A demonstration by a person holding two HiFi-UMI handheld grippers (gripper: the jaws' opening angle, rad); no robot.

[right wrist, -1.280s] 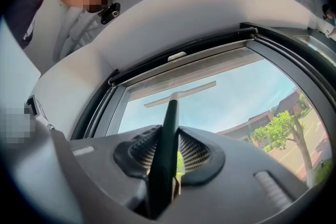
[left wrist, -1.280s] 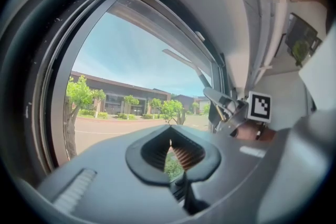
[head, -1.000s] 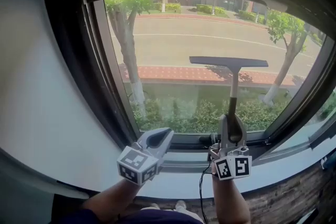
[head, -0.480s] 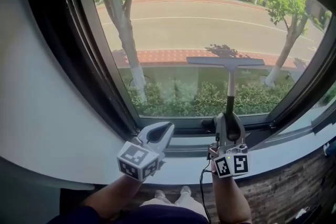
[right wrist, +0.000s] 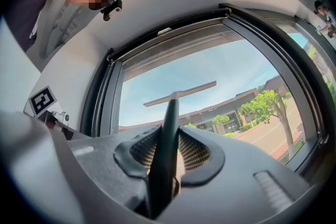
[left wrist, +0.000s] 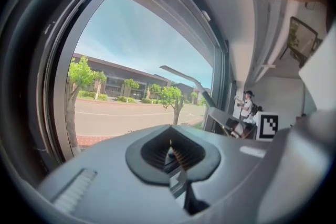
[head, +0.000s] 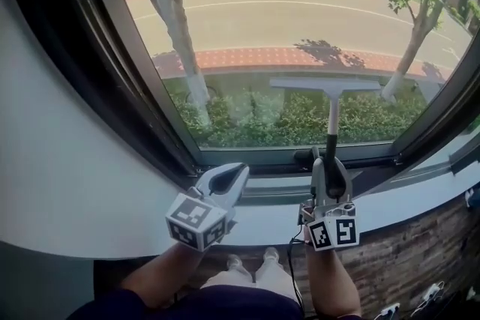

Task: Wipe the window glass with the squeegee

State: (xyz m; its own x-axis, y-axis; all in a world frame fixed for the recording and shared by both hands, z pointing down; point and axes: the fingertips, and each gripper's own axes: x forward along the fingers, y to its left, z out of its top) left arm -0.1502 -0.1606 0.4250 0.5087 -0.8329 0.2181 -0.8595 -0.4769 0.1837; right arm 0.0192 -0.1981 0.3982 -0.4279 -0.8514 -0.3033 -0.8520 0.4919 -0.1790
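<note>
The squeegee has a long flat blade [head: 326,84] lying level against the lower window glass [head: 262,26], with a dark handle [head: 331,137] running down from it. My right gripper [head: 330,174] is shut on that handle, just above the sill. In the right gripper view the handle [right wrist: 167,128] passes between the jaws up to the blade [right wrist: 181,93]. My left gripper [head: 229,180] hovers over the sill to the left, shut and holding nothing. In the left gripper view its pads [left wrist: 178,157] meet, and the squeegee [left wrist: 185,77] shows at the right.
A dark window frame [head: 142,124] surrounds the glass, with a black latch [head: 303,157] at its bottom rail. The white sill [head: 255,225] runs below; a white wall [head: 52,161] curves off left. A person [left wrist: 245,107] stands far back in the room.
The squeegee blade has slid down the glass, from the level of the brick pavement outside to the hedge. Both grippers keep about the same spots over the sill.
</note>
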